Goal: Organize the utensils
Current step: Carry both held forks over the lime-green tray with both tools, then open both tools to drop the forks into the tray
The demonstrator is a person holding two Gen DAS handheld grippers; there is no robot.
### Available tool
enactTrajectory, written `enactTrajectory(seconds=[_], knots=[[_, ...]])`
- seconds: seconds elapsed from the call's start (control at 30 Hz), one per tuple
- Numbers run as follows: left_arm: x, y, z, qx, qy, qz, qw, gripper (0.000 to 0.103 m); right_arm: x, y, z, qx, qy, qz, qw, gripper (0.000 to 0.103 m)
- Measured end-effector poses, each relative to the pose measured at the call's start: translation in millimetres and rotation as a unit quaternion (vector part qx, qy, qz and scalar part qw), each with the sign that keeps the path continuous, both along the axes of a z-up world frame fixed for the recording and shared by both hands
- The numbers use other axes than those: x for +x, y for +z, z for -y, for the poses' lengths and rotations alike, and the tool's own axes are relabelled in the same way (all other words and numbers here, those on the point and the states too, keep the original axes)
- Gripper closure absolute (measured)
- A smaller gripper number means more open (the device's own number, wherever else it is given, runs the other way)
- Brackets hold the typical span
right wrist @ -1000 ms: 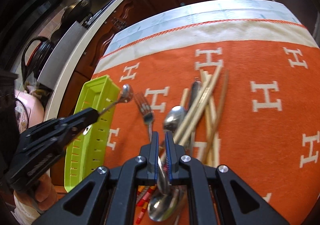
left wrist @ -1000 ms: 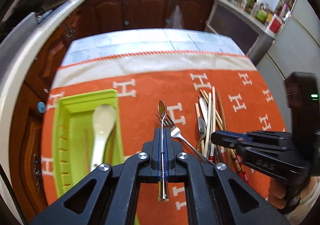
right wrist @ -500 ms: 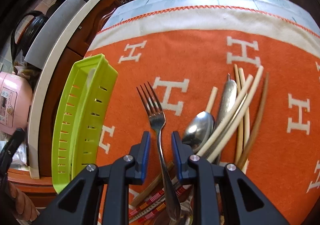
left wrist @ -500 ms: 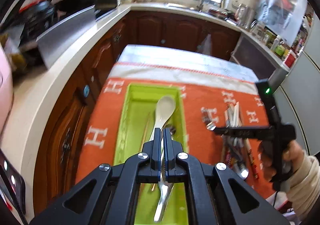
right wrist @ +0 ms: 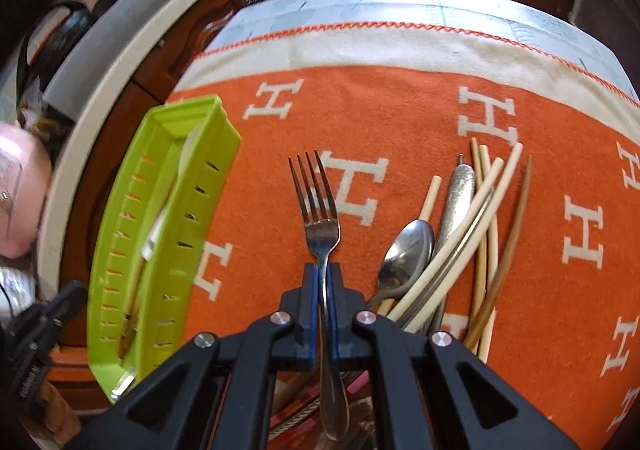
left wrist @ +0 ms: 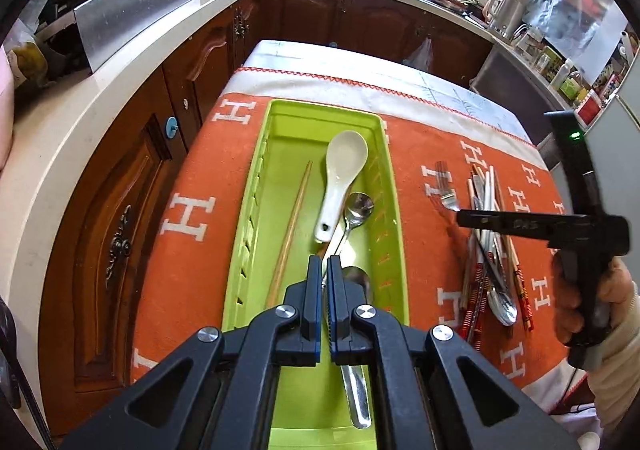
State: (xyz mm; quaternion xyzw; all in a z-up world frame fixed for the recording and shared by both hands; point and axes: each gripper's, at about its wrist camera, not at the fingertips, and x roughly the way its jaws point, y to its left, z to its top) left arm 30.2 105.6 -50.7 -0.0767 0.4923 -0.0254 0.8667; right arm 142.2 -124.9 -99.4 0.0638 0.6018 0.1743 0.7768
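Observation:
My left gripper (left wrist: 325,264) is shut on the thin handle of a small metal spoon (left wrist: 359,207), held low over the green tray (left wrist: 249,210). In the tray lie a white ceramic spoon (left wrist: 345,166), a wooden chopstick (left wrist: 292,226) and another metal spoon (left wrist: 357,382). On the orange cloth (right wrist: 400,110), my right gripper (right wrist: 322,270) is shut on the handle of a fork (right wrist: 320,218), tines pointing away. A pile of chopsticks and spoons (right wrist: 460,242) lies just right of the fork. The tray (right wrist: 200,186) stands to the fork's left.
The cloth-covered table ends at a pale far strip (left wrist: 360,74). A light counter (left wrist: 80,122) over brown cabinets runs along the left. A pink appliance (right wrist: 16,190) stands on that counter. A hand (left wrist: 580,298) holds the right gripper (left wrist: 460,216) over the pile.
My left gripper carried the small spoon leftward from the middle of the cloth to above the green tray. My right gripper opened around the fork's handle, then shut on it.

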Motion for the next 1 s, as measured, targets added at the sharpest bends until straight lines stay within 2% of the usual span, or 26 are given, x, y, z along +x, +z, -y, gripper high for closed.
enactTrajectory(seconds=[0.13, 0.23, 0.33, 0.5, 0.77, 0.83, 0.93, 1.0], knots=[[2, 3, -4, 0.002, 0.011, 0.002, 0.9999, 0.094, -6, 18, 4, 0.027, -0.021, 0.000, 0.999, 0.099], [4, 9, -10, 0.023, 0.030, 0.011, 0.9992, 0.083, -15, 37, -1, 0.055, -0.027, -0.003, 0.998, 0.099], [5, 13, -16, 0.037, 0.045, 0.021, 0.9981, 0.078, -21, 52, -18, 0.085, -0.036, -0.012, 0.996, 0.099], [2, 18, -28, 0.038, 0.067, 0.034, 0.9965, 0.066, -21, 51, -56, 0.112, -0.048, -0.043, 0.992, 0.099], [-5, 11, -45, 0.034, 0.082, 0.029, 0.9956, 0.065, -17, 22, -97, 0.115, -0.072, -0.105, 0.985, 0.098], [-5, 9, -49, 0.030, 0.085, 0.028, 0.9955, 0.065, -16, 16, -102, 0.111, -0.078, -0.117, 0.984, 0.095], [-5, 8, -52, 0.028, 0.087, 0.028, 0.9954, 0.065, -19, 10, -109, 0.142, -0.070, -0.139, 0.978, 0.095], [-5, 7, -52, 0.027, 0.087, 0.028, 0.9955, 0.065, -21, 12, -112, 0.147, -0.063, -0.136, 0.978, 0.095]])
